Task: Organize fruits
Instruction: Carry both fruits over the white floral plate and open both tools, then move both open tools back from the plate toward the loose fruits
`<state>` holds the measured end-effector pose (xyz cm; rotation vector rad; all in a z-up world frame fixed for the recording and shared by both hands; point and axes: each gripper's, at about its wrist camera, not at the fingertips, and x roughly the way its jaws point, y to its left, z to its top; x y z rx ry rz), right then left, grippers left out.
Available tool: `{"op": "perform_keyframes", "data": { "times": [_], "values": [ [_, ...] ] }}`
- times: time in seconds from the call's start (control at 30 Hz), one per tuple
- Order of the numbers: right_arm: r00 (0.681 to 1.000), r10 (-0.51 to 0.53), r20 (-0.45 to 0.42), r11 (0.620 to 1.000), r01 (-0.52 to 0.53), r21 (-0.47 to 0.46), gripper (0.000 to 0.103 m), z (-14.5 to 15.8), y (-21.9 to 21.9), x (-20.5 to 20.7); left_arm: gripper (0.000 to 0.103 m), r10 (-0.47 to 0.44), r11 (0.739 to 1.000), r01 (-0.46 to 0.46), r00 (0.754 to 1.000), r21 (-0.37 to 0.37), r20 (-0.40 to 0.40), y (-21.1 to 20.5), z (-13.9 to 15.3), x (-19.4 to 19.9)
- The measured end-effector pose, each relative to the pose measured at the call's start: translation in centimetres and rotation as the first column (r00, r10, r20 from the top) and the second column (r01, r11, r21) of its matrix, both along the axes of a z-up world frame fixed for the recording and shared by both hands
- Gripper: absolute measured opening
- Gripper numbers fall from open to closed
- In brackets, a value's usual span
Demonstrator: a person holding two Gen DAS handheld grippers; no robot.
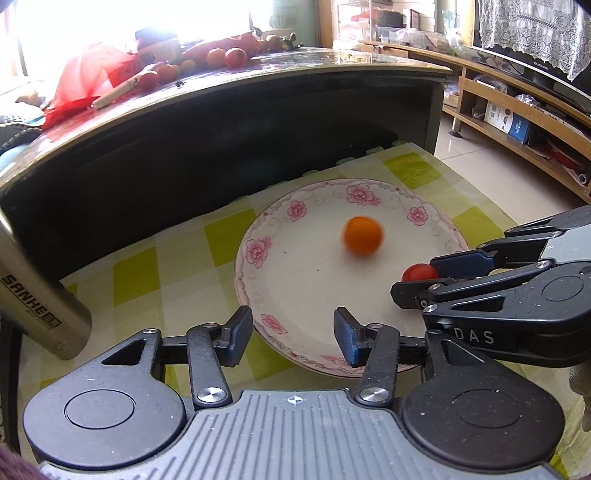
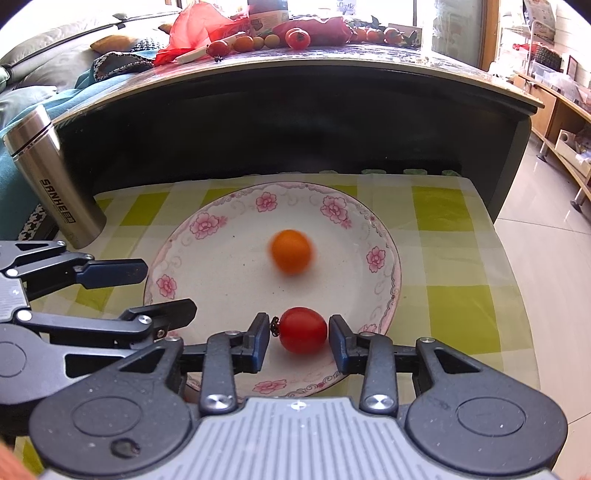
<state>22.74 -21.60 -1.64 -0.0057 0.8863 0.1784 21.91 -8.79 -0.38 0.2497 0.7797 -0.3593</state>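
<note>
Right now the red tomato (image 2: pixel 303 329) sits low-centre in the right wrist view, on the near part of the floral plate (image 2: pixel 384 221), between the fingers of the right gripper (image 2: pixel 298 341). Jaws part-open: the right pad looks to touch the fruit's side, the left pad is a sliver off, next to the small dark calyx. Can't tell if it's truly gripped or just bracketed. Skin glossy, deep red, slightly oval.

Orange fruit (image 2: pixel 291 251) lies near plate centre, well apart from the red one. Round, bright orange, edges smeared w/ blur in both views.

Left wrist view shows much less of the red tomato (image 1: pixel 419 272): only a small red cap at mid-right, rest hidden behind the right gripper (image 1: pixel 417 280) coming in from the frame's right edge. Orange fruit (image 1: pixel 362 236) is centre-right there. Left gripper (image 1: pixel 293 339) at bottom centre, jaws wide open and holding nothing, hanging over the plate's (image 1: pixel 258 258) near rim. Right wrist view picks up the left gripper (image 2: pixel 162 291) at left, fingers spread, over the plate's left edge.

Plate rests on a yellow-green checked cloth (image 2: pixel 450 258). Steel flask (image 2: pixel 55 177), marked SANHE, stands at left of the cloth. Behind, a dark table (image 2: pixel 295 122) carries more red and orange fruit (image 2: pixel 297 37) and a red bag (image 2: pixel 199 26) along the top of the frame.
</note>
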Motion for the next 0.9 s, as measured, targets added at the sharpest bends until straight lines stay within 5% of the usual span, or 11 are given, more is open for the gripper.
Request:
{"op": "perform_keyframes", "data": {
  "times": [0.47,0.9],
  "values": [
    [0.997,-0.032,0.068,0.998,0.028,0.061,0.046,3.5,-1.2,-2.6,0.067,0.055,0.998,-0.054,0.998,-0.019,0.039,2.5,3.8,-2.9],
    [0.997,0.022,0.073,0.998,-0.026,0.058,0.050,6.7,0.1,-12.2,0.074,0.108,0.993,-0.111,0.992,0.044,0.061,6.7,6.1,-13.0]
  ]
}}
